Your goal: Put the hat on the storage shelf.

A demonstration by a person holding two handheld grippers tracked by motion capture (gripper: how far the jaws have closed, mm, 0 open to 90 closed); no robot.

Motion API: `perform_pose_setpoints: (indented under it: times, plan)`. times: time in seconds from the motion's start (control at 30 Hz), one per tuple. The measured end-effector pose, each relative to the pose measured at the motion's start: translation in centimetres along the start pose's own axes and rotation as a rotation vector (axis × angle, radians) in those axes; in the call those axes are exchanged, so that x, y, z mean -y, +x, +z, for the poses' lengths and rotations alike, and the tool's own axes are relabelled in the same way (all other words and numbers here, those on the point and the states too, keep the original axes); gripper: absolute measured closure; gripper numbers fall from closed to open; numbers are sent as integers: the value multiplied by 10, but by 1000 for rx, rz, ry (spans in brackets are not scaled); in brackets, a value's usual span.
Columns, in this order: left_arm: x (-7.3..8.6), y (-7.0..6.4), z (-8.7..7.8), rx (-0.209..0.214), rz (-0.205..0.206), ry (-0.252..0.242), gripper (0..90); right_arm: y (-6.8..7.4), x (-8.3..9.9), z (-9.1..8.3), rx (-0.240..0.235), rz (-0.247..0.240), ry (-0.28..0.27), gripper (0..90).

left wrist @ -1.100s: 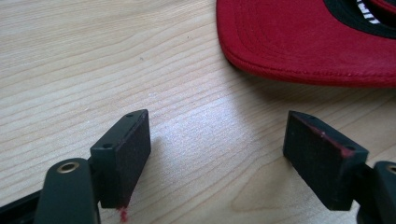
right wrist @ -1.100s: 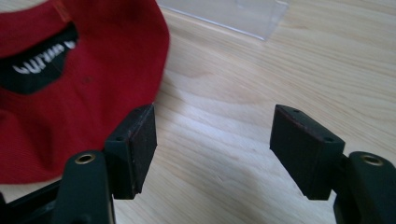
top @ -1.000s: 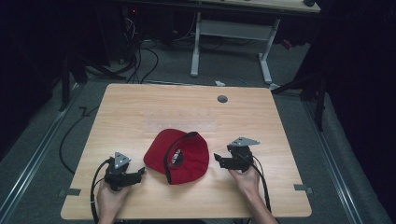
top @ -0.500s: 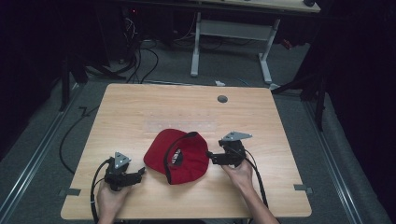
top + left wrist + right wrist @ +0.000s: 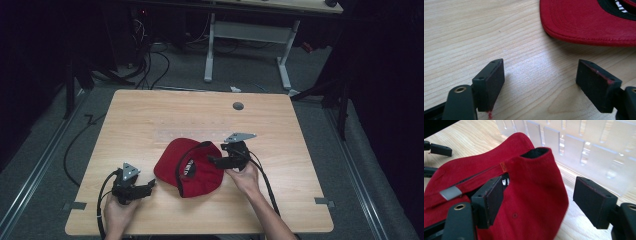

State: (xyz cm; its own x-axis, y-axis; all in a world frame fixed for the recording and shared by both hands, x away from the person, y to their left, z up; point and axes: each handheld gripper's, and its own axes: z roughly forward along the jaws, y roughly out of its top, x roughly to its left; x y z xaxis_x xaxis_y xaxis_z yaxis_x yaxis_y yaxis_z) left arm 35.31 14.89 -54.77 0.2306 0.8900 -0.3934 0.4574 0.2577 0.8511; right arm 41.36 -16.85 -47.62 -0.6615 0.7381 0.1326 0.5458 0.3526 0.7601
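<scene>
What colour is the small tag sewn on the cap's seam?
Orange: the small tag on the red fabric cap, clearest in the right gripper view.

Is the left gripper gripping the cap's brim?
No: the left gripper stands open over bare table, with the red cap beyond its jaws.

Both tongs were black: the left tongs (image 5: 148,185) and the right tongs (image 5: 212,160) each carried a grey three-cornered plate and trailed a black cable. Their square jaw pads showed red smears, perhaps worn paint. Brass-coloured screws sat at the frame's lower corners. Forearms were bare.
</scene>
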Motion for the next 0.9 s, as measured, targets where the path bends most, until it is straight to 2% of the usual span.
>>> perform_pose_setpoints:
  times: [0.07, 0.23, 0.3, 0.33, 0.5, 0.6, 0.73, 0.8, 0.9]
  plan:
    - [0, 0, 0, 0, 1, 0, 232, 2, -7, 10, -4, -13, 16, 247]
    - [0, 0, 0, 0, 0, 0, 232, 0, -15, 26, -15, -1, 49, 246]
    - [0, 0, 0, 0, 0, 0, 232, -1, -16, 28, -19, -4, 51, 249]
    - [0, 0, 0, 0, 0, 0, 232, -2, -17, 35, -31, 10, 56, 250]
    - [0, 0, 0, 0, 0, 0, 232, -2, -19, 53, -42, 12, 88, 253]
    - [0, 0, 0, 1, 0, 1, 232, 0, -20, 58, -46, 1, 96, 263]
    - [0, 0, 0, 0, 2, 2, 232, 2, -20, 63, -67, -10, 100, 298]
    - [0, 0, 0, 1, 0, 1, 232, 0, -17, 68, -96, 0, 111, 375]
    - [0, 0, 0, 1, 1, 0, 231, -1, -14, 70, -112, -8, 112, 446]
